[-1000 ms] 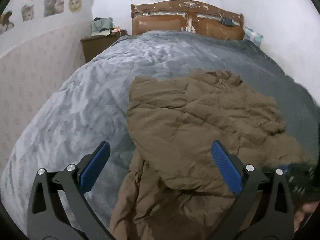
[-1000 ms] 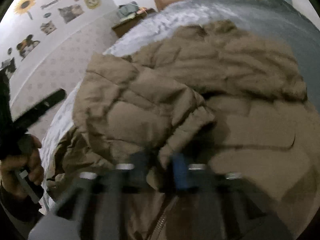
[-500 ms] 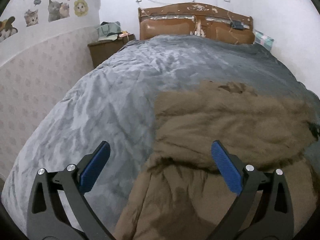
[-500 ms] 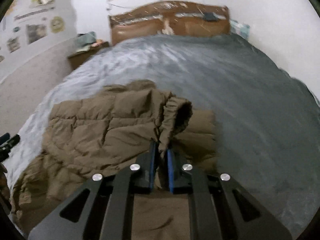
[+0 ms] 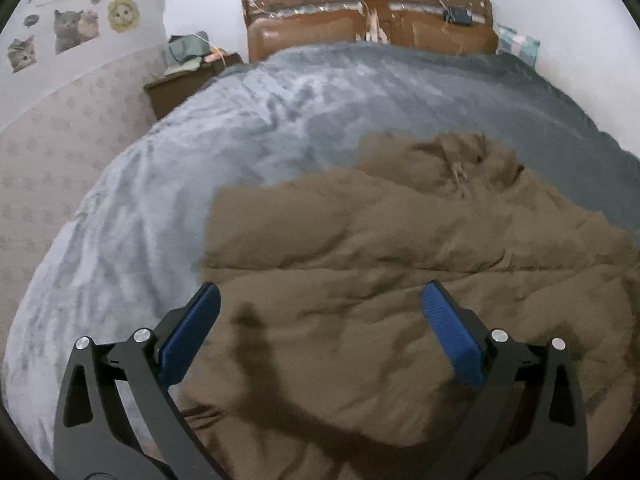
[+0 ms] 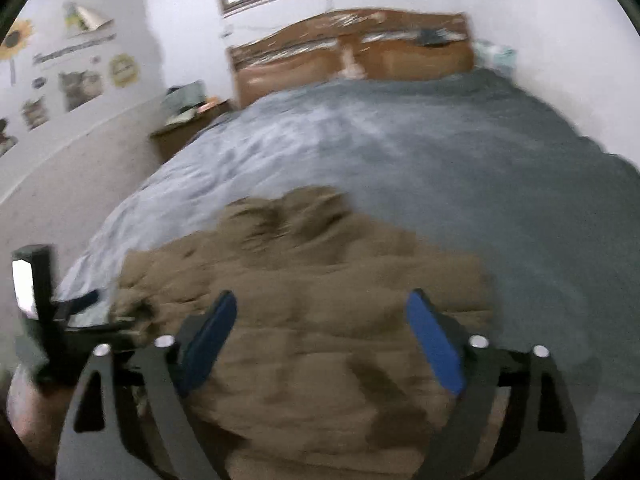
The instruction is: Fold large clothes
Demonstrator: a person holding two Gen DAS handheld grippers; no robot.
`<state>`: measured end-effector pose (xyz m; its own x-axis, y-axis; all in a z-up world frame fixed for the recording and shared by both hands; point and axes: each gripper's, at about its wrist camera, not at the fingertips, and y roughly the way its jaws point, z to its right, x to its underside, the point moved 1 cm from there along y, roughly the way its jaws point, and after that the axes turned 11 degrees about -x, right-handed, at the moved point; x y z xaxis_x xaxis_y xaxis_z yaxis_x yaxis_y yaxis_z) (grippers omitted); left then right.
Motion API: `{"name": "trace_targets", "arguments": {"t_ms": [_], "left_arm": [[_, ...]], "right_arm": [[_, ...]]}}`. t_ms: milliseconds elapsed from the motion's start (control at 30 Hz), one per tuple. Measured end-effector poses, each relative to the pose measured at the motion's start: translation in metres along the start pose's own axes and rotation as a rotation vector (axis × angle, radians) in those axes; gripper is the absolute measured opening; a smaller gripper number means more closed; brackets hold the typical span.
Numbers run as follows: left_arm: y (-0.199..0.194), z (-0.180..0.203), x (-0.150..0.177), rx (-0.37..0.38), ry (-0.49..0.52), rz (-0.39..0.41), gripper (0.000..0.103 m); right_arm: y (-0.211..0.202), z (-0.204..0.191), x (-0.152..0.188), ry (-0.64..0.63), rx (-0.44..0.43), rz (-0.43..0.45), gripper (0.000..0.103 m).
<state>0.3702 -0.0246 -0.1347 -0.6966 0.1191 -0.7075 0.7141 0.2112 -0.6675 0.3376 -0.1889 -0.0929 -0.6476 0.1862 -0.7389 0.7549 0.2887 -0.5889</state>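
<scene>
A large brown puffer jacket (image 5: 380,272) lies spread on the grey bed, its collar end toward the headboard. It also shows in the right wrist view (image 6: 312,300), blurred. My left gripper (image 5: 320,312) is open and empty, hovering over the jacket's near part. My right gripper (image 6: 320,320) is open and empty above the jacket's near right part. The left gripper's body shows at the left edge of the right wrist view (image 6: 44,312).
The grey bedcover (image 5: 200,152) stretches to a wooden headboard (image 5: 368,16). A nightstand (image 5: 188,80) with clutter stands at the far left by the papered wall. A pillow (image 5: 518,46) lies at the far right corner.
My right gripper let go of the jacket sleeve and opened; the sleeve now lies flat on the jacket. Both grippers shifted, the left one over the jacket.
</scene>
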Motion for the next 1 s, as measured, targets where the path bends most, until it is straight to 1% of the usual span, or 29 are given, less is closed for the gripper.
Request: {"name": "trace_targets", "arguments": {"t_ms": [67,100,167,200,233,300,333,433,533,633,700,800,833,900,933,1000], "left_arm": [[0.012,0.011,0.004,-0.009,-0.003,-0.008,0.1],[0.016,0.013,0.005,-0.013,-0.005,-0.008,0.1],[0.027,0.017,0.007,-0.018,-0.011,-0.007,0.1],[0.031,0.018,0.008,-0.015,-0.011,-0.01,0.1],[0.037,0.021,0.009,-0.015,-0.008,-0.013,0.1],[0.044,0.029,0.01,-0.035,0.012,-0.006,0.1],[0.049,0.034,0.01,-0.05,0.025,-0.007,0.1],[0.061,0.041,0.013,-0.059,0.031,-0.033,0.1],[0.069,0.041,0.018,-0.038,0.026,-0.045,0.1],[0.075,0.039,0.023,-0.014,0.024,-0.058,0.1],[0.071,0.036,0.025,-0.001,0.029,-0.059,0.1],[0.05,0.023,0.033,0.031,0.06,-0.061,0.1],[0.042,0.019,0.037,0.045,0.076,-0.066,0.1],[0.013,0.005,0.047,0.109,0.119,-0.069,0.1],[0.0,-0.001,0.052,0.114,0.141,-0.057,0.1],[-0.031,-0.016,0.071,0.092,0.219,-0.027,0.1]], "right_arm": [[0.024,-0.009,0.012,-0.032,0.011,-0.052,0.09],[0.043,-0.008,0.024,-0.056,0.05,-0.091,0.09],[0.068,0.006,0.042,-0.061,0.121,-0.14,0.091],[0.074,0.012,0.046,-0.062,0.13,-0.141,0.092],[0.074,0.019,0.054,-0.074,0.158,-0.137,0.096],[0.081,0.025,0.057,-0.102,0.204,-0.113,0.097],[0.086,0.028,0.059,-0.107,0.207,-0.107,0.098],[0.098,0.037,0.065,-0.091,0.204,-0.117,0.099],[0.105,0.038,0.068,-0.09,0.205,-0.14,0.099],[0.109,0.041,0.07,-0.086,0.187,-0.155,0.1],[0.108,0.043,0.071,-0.084,0.176,-0.158,0.1],[0.097,0.044,0.073,-0.082,0.146,-0.167,0.1],[0.09,0.043,0.075,-0.087,0.134,-0.186,0.1],[0.075,0.041,0.076,-0.102,0.128,-0.236,0.1],[0.064,0.04,0.074,-0.107,0.126,-0.253,0.1],[0.04,0.037,0.071,-0.102,0.119,-0.256,0.101]]}}
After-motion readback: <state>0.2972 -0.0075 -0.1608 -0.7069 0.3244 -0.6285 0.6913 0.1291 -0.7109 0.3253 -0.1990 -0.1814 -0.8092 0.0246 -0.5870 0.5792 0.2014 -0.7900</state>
